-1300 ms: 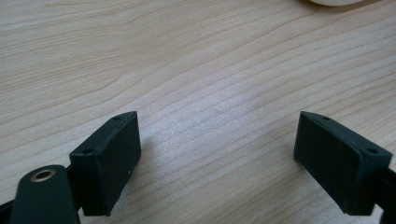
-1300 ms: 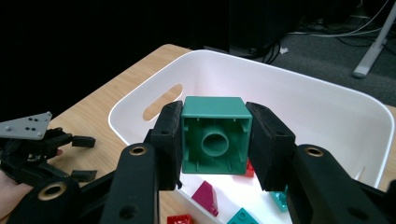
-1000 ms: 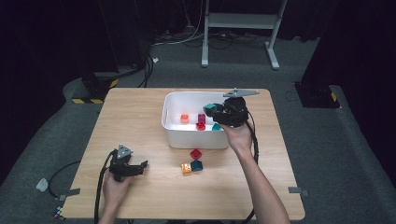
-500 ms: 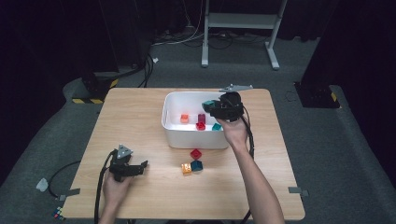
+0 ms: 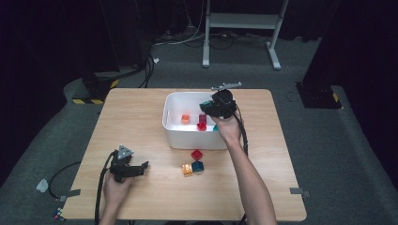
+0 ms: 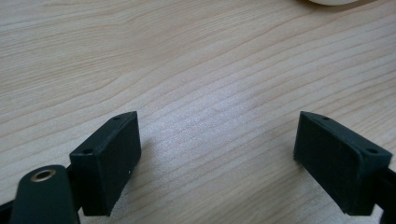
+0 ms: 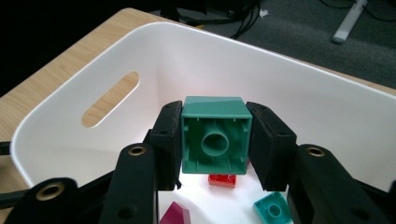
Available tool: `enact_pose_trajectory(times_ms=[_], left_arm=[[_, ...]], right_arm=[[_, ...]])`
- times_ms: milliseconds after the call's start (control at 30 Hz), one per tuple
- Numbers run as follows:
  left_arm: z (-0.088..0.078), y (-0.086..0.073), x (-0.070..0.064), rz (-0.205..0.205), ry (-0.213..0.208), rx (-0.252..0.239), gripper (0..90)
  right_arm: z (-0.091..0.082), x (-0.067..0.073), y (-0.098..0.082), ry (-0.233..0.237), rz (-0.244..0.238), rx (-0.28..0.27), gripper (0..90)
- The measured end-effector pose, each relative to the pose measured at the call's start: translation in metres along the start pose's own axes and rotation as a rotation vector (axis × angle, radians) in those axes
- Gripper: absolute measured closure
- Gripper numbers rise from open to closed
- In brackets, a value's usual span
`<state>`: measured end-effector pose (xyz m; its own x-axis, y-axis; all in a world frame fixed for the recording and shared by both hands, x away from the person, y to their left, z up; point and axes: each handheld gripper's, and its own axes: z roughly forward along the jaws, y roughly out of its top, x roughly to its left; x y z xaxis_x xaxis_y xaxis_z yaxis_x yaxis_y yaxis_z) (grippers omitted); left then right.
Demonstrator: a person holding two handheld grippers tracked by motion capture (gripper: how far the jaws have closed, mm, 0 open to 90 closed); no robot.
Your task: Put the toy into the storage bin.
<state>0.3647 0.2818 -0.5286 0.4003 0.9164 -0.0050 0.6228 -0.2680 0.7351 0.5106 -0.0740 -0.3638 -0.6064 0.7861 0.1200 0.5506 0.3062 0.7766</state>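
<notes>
My right gripper (image 7: 215,144) is shut on a green brick (image 7: 215,135), hollow underside facing the camera, held over the inside of the white bin (image 7: 299,88). From the high view the right gripper (image 5: 206,106) hangs above the bin's (image 5: 176,136) right half. Inside the bin lie an orange brick (image 5: 186,119), a red brick (image 5: 202,126), a magenta brick (image 5: 202,118) and a teal brick (image 7: 273,208). My left gripper (image 5: 141,167) rests open on the table near its front left; in its own view the jaws (image 6: 215,163) stand wide apart over bare wood.
On the wooden table (image 5: 131,122) in front of the bin lie a red brick (image 5: 196,154), an orange brick (image 5: 187,169) and a dark teal brick (image 5: 198,166). The bin's wall has an oval handle slot (image 7: 109,99). A white stand (image 5: 239,21) sits beyond the table.
My right gripper with the green brick has moved left and slightly down over the bin. The left gripper has stayed put.
</notes>
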Motion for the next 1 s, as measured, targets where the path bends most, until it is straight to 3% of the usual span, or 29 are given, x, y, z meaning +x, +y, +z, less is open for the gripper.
enact_pose_trajectory(times_ms=[167,400,600,1000], left_arm=[[0.0,0.0,0.0,0.001,0.003,0.0,14.9],[0.0,0.0,0.0,0.0,0.001,0.0,14.9],[0.0,0.0,0.0,-0.001,0.001,0.0,14.9],[0.0,0.0,0.0,-0.001,0.001,0.0,14.9]], right_arm=[[0.017,-0.004,0.001,-0.015,0.048,0.056,58.0],[0.025,-0.003,0.001,-0.007,0.059,0.088,51.3],[0.018,-0.003,-0.002,-0.011,0.048,0.056,48.7],[-0.022,0.0,-0.013,0.018,0.035,-0.058,47.3]])
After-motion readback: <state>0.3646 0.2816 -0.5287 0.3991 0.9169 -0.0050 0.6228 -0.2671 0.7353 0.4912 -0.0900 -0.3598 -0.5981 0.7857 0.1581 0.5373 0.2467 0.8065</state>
